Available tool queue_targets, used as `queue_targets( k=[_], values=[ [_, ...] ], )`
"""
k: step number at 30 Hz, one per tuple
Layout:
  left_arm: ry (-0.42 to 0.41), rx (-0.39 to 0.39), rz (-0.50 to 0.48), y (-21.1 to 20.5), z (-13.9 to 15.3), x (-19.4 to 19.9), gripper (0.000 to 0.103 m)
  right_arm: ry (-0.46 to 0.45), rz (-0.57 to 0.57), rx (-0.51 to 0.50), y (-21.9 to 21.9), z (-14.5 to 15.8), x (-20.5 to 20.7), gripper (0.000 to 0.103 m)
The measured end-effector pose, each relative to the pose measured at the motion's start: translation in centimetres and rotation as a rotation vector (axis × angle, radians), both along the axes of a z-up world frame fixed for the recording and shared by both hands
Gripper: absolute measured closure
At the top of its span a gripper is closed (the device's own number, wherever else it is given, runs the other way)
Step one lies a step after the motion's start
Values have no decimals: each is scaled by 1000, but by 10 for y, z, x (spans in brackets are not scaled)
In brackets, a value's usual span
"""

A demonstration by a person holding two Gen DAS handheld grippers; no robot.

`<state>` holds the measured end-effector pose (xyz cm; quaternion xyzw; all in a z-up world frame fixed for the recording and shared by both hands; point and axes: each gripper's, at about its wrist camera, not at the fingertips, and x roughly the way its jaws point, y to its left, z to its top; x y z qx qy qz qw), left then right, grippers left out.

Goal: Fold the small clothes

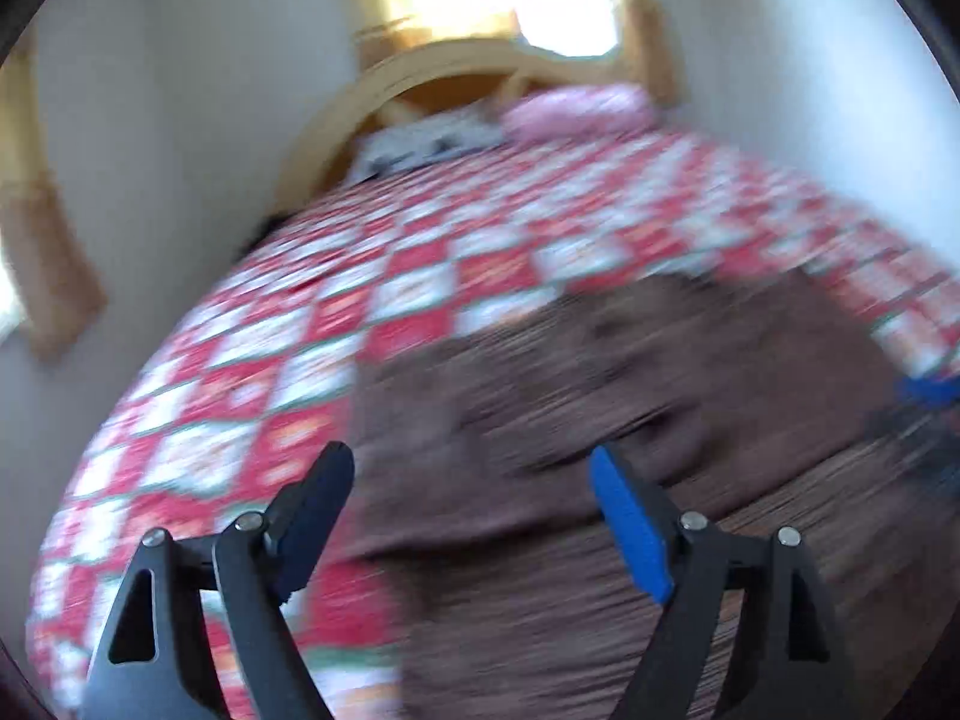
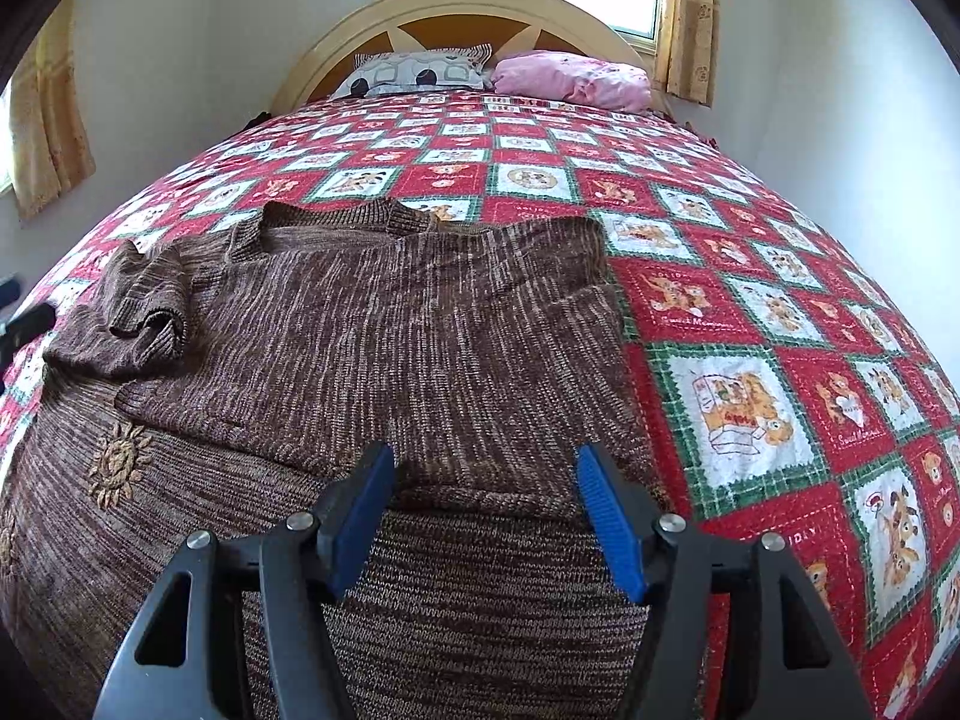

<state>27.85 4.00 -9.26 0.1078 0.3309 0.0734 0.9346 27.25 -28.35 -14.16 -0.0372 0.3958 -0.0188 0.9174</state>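
A brown knit sweater (image 2: 384,324) lies spread on the bed's red-and-white patchwork quilt (image 2: 744,324), neckline toward the wooden headboard (image 2: 462,6). Both sleeves appear folded in over the body: the left one ends in a crumpled cuff (image 2: 147,315), the right side forms a straight folded edge. An embroidered sun motif (image 2: 117,465) shows on the lower body. Laying it flat like this keeps the folds square and the edges easy to reach.

The right gripper (image 2: 486,516) hovers over the lower middle of the sweater, its blue-padded fingers (image 2: 612,528) spread wide with nothing between them, probably lining up on the hem or a sleeve edge for the next fold.

The left wrist view is heavily motion-blurred. The left gripper (image 1: 474,516) is also wide apart and empty, above the sweater's left edge where knit meets quilt. Two pillows (image 2: 420,72) sit well apart from the work, by the headboard.
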Motion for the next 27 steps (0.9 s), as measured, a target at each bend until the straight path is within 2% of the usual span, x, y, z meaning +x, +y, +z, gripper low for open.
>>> queue_targets(
  k=[1,3,6,8,10,12,15,18,20,26,27],
  values=[
    [30,22,56,19,-8,1,19,2,2,1,0,0,0,38],
    [79,-3,106,44,-21,0,19,5,12,11,0,3,0,38],
    [121,-51,130,64,-34,0,18,51,46,39,9,16,6,38],
    [148,-79,129,66,-40,5,17,65,104,45,30,31,13,38],
    [152,-87,120,65,-38,11,16,61,192,-3,63,42,20,38],
    [155,-82,121,62,-37,16,9,66,287,-59,99,44,29,38],
    [172,-113,133,67,-49,21,2,87,383,-110,144,37,47,38],
    [180,-237,174,87,-52,20,0,100,424,-120,175,28,63,38],
    [182,-287,205,95,-54,19,0,104,436,-122,190,23,72,38],
    [181,-294,216,93,-56,17,0,153,479,-107,217,11,87,39],
    [183,-299,214,93,-56,16,0,171,477,-96,219,8,90,45]
  ],
)
